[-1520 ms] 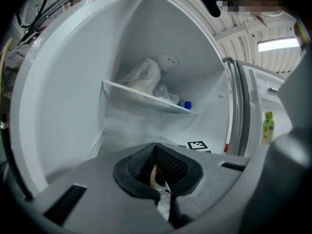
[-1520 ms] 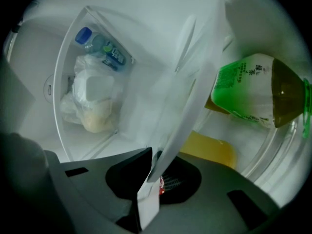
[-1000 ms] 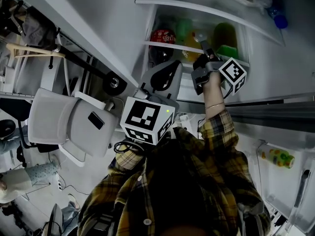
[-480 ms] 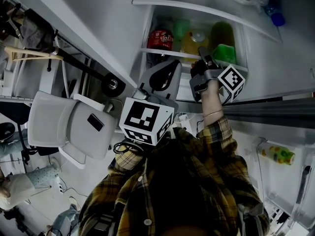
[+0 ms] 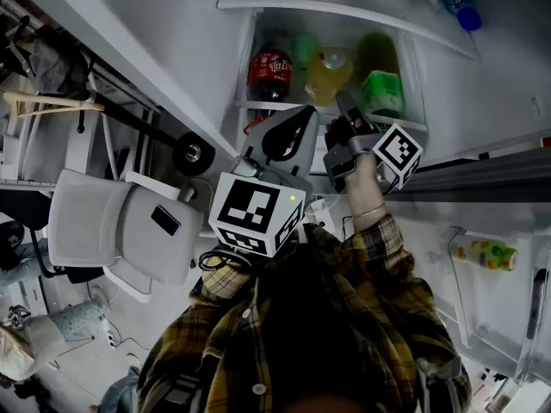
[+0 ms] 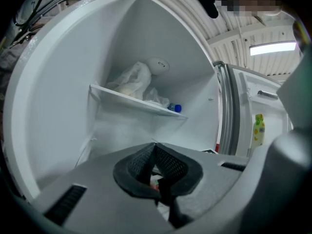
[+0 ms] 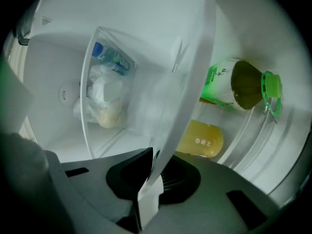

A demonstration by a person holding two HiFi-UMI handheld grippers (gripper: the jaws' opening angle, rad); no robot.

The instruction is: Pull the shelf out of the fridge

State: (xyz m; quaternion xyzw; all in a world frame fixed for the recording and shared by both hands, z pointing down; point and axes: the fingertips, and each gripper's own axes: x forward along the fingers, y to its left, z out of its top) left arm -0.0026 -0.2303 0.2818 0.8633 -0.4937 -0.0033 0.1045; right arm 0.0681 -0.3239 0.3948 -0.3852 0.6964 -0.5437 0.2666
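The fridge shelf [image 5: 248, 106] is a glass pane with a white front trim [image 7: 187, 82]; it carries a cola bottle [image 5: 269, 65], a yellow bottle [image 5: 329, 71] and a green carton [image 5: 381, 93]. My right gripper [image 5: 343, 108] is shut on that front trim, which runs straight between its jaws [image 7: 151, 174] in the right gripper view. My left gripper [image 5: 297, 123] hovers just left of it, below the shelf's edge. It is shut with nothing in it [image 6: 157, 167].
An upper shelf [image 5: 344, 9] holds a white bag [image 6: 134, 82] and a blue-capped bottle [image 5: 456, 11]. The open fridge door [image 5: 508, 299] at the right carries a small bottle [image 5: 486, 252]. A white chair [image 5: 120, 226] stands at the left.
The right gripper, still on the shelf's trim, has shifted slightly left and nearer to me. More of the bottles shows above it. The left gripper has stayed put.
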